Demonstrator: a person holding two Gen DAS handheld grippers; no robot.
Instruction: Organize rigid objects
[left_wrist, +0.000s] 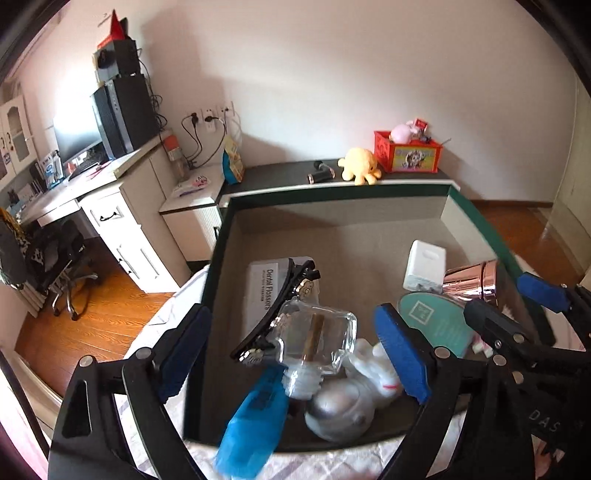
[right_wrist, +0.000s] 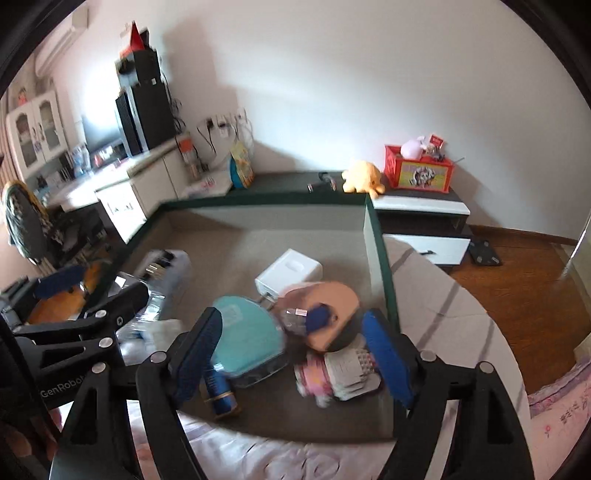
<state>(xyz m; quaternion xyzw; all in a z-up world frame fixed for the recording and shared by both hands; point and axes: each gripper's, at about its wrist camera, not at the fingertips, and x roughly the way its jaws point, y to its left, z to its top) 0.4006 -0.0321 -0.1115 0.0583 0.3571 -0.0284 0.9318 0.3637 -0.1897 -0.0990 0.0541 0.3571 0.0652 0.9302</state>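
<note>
Both grippers hover over the near edge of a shallow green-rimmed box (left_wrist: 334, 192) that sits on a patterned bedcover (right_wrist: 454, 306).

Left gripper (left_wrist: 293, 354): jaws spread wide, blue pads clear of everything, nothing held. Between its fingers, lying in the box, is a clear glass bottle (left_wrist: 318, 334), tilted, neck toward the camera. A blue object (left_wrist: 251, 424), blurred, lies at the bottle's neck and overhangs the near rim. Just right of it rests a silver and white figure (left_wrist: 345, 406). A black hair clip (left_wrist: 275, 310) lies against the bottle's far side, resting on a flat white pack marked "Dental Flossers" (left_wrist: 266, 291).

Right gripper (right_wrist: 291, 350): jaws also wide apart, gripping nothing. Below it lie a dark blue tube with gold bands (right_wrist: 219, 393), a teal round case (right_wrist: 245, 332), a pink and white bundle (right_wrist: 334, 371) too blurred to identify, and a tan round item (right_wrist: 330, 312) leaning on it. In the left view a shiny rose-gold cone (left_wrist: 471, 282) lies beside the teal case.

Further in stands a white adapter box (right_wrist: 290, 275), apart from the walls.

Beyond the box, a dark cabinet top carries a yellow plush toy (left_wrist: 360, 165) and a red crate (left_wrist: 406, 151).
</note>
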